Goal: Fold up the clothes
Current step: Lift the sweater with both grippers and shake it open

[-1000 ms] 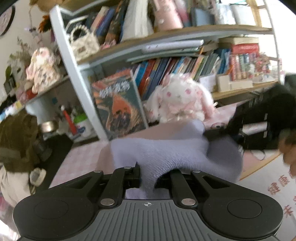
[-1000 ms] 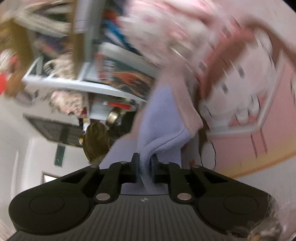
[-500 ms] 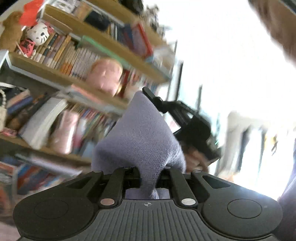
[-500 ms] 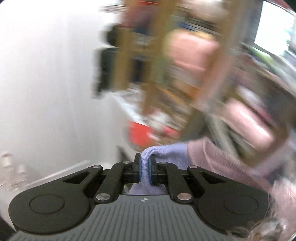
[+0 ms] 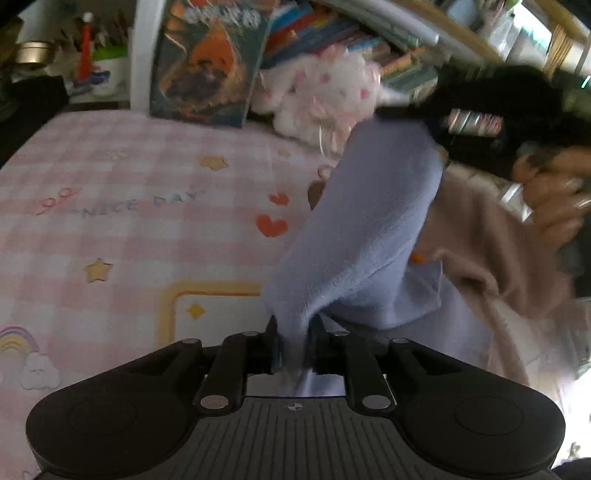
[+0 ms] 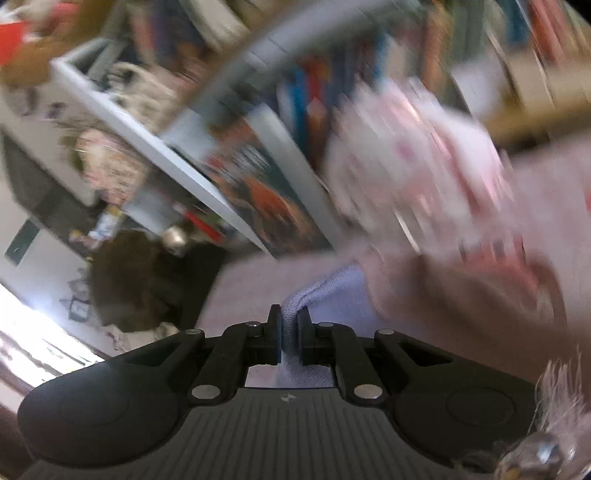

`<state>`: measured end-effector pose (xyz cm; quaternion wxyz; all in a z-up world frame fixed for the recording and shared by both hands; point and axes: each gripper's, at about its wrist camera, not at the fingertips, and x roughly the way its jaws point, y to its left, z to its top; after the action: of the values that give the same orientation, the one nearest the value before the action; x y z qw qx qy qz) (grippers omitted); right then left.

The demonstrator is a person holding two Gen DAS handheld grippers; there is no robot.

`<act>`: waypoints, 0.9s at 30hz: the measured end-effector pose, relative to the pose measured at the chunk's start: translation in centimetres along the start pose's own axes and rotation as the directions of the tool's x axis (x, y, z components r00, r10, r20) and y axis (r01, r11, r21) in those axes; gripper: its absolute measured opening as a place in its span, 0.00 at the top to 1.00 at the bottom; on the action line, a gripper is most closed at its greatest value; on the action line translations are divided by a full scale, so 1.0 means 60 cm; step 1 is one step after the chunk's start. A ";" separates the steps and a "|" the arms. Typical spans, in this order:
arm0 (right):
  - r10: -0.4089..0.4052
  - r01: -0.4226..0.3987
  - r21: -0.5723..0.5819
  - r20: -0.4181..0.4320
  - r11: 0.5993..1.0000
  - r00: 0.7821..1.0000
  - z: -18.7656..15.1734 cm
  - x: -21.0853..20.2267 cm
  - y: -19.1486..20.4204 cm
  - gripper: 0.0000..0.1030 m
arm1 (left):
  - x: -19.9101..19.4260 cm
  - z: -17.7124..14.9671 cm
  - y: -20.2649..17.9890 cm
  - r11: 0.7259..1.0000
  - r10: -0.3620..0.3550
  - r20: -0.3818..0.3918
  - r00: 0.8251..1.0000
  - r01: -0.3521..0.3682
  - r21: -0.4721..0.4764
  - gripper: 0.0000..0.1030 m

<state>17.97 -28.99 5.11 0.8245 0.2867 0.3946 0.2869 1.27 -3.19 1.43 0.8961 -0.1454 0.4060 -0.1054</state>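
Note:
A lavender and dusty-pink fleece garment [image 5: 373, 236] hangs stretched between my two grippers above the pink checked tabletop [image 5: 129, 221]. My left gripper [image 5: 293, 345] is shut on a lavender edge of it. In the left wrist view the right gripper [image 5: 480, 125] shows as a black body at the upper right, holding the garment's far end. In the right wrist view my right gripper [image 6: 289, 338] is shut on a ribbed lavender hem [image 6: 317, 291], with the pink part [image 6: 461, 295] trailing right. That view is blurred.
A white and pink plush rabbit [image 5: 325, 92] sits at the table's back edge beside a large upright book [image 5: 207, 62]. Bookshelves [image 5: 388, 33] packed with books stand behind. A cup with pens [image 5: 92, 62] stands at the back left.
Both grippers swung up high with the garment half a second ago and have come back down toward the table. Both still hold the cloth.

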 end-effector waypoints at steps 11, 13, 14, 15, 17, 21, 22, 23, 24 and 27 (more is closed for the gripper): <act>-0.135 0.133 -0.106 -0.009 0.985 0.991 -0.005 0.101 0.063 0.84 | -0.064 0.012 0.043 1.000 0.017 0.182 0.983 -0.017 -0.004 0.65; -0.154 0.152 -0.144 -0.004 0.978 0.988 -0.008 0.101 0.076 0.68 | -0.073 0.015 0.044 1.000 0.013 0.207 0.978 -0.016 0.013 0.61; -0.141 0.141 -0.147 0.012 0.979 0.990 -0.011 0.092 0.080 0.61 | -0.075 0.014 0.045 1.000 0.007 0.213 0.977 -0.013 0.026 0.60; -0.128 0.131 -0.142 0.029 0.981 0.991 -0.015 0.080 0.081 0.55 | -0.074 0.017 0.046 0.999 -0.001 0.211 0.977 -0.007 0.037 0.60; -0.124 0.132 -0.138 0.064 0.982 0.990 -0.026 0.048 0.079 0.53 | -0.069 0.021 0.046 0.998 -0.024 0.198 0.980 0.011 0.063 0.60; -0.206 0.219 -0.101 0.124 0.971 0.971 -0.066 -0.028 0.050 0.52 | -0.056 0.025 0.030 0.989 -0.103 0.169 0.980 0.082 0.124 0.60; -0.242 0.255 -0.086 0.135 0.963 0.961 -0.079 -0.049 0.038 0.52 | -0.050 0.025 0.022 0.984 -0.126 0.155 0.980 0.104 0.143 0.60; -0.279 0.291 -0.071 0.147 0.954 0.949 -0.093 -0.070 0.026 0.52 | -0.040 0.024 0.011 0.978 -0.151 0.132 0.980 0.128 0.166 0.60; -0.315 0.326 -0.055 0.158 0.944 0.936 -0.106 -0.092 0.014 0.52 | -0.030 0.024 -0.001 0.970 -0.172 0.109 0.979 0.150 0.190 0.60; -0.420 0.428 -0.005 0.186 0.904 0.888 -0.146 -0.156 -0.021 0.51 | -0.001 0.018 -0.043 0.940 -0.233 0.043 0.972 0.214 0.266 0.60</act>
<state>6.25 -34.22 4.16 0.9058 0.1994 0.3647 0.0819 1.85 -5.40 3.02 0.9039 -0.0758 0.3364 -0.2532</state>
